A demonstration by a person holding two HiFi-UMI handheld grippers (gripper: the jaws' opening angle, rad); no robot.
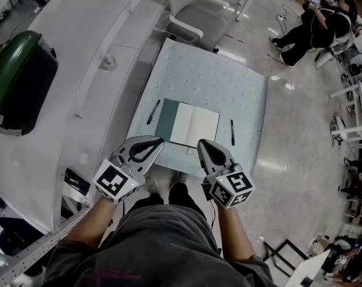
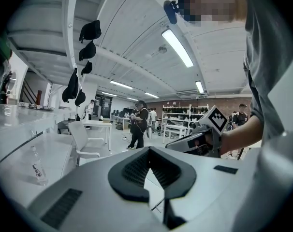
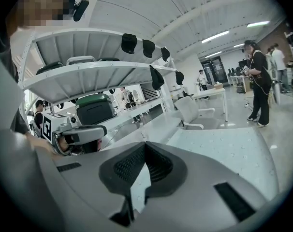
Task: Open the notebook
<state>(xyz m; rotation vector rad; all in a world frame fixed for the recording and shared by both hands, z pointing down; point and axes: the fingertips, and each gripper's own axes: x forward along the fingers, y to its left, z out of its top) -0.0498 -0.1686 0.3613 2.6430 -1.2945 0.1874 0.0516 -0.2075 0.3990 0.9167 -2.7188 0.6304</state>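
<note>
One notebook (image 1: 193,126) corner behind rt tongs (image 1: 202,143)

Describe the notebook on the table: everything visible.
The notebook lies open and flat on the pale table, near its front edge. Its left part is a dark green-grey panel, probably the opened cover. The rest is pale, blank-looking paper. One black pen lies off its left side and another pen off its right, neither touching it. The left gripper and right gripper sit at its near edge, jaws together. Contact cannot be told.
</note>
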